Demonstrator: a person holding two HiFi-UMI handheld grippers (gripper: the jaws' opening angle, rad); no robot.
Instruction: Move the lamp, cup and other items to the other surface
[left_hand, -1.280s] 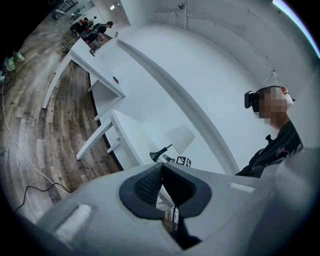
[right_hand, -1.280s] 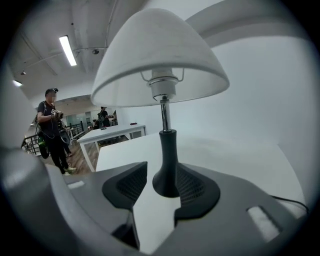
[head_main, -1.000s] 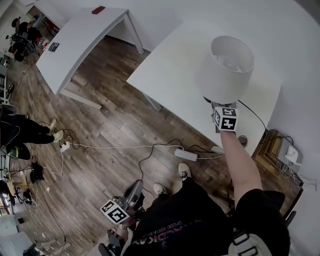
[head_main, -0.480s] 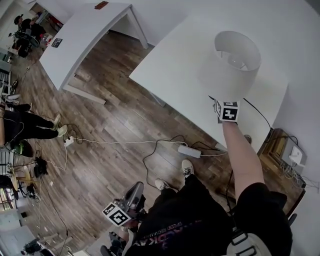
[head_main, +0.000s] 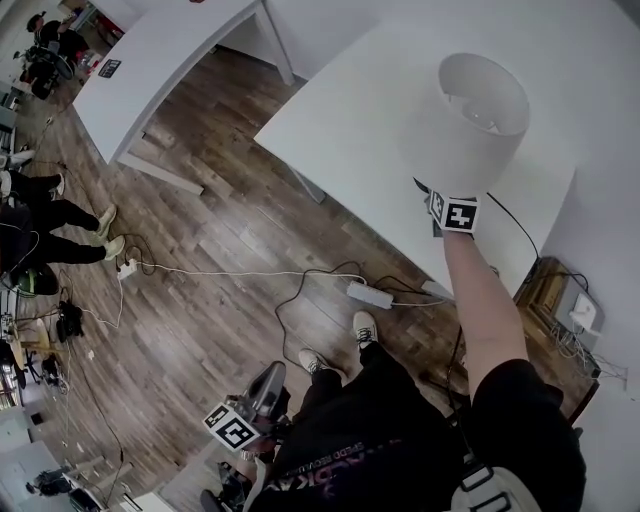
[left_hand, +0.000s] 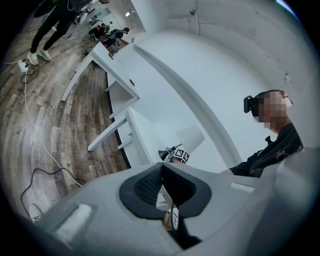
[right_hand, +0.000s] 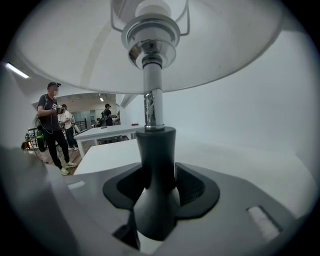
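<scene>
A table lamp with a white shade (head_main: 470, 120) stands on the white table (head_main: 360, 130) near its right end. My right gripper (head_main: 432, 195) reaches under the shade. In the right gripper view the lamp's black neck (right_hand: 156, 150) stands between the two pads, below the chrome stem (right_hand: 152, 107). The jaws have just been closing and both pads now press on the neck. My left gripper (head_main: 268, 378) hangs low beside the person's legs, shut and holding nothing. Far off in the left gripper view I see the lamp (left_hand: 191, 140) too.
A second white table (head_main: 160, 70) stands at the upper left across the wooden floor. Cables and a white power strip (head_main: 370, 294) lie on the floor by the person's feet. People stand at the far left (head_main: 40, 215). A wall runs behind the lamp table.
My right gripper has edged a little further in under the shade. The left gripper has barely shifted. The people at the left have moved about.
</scene>
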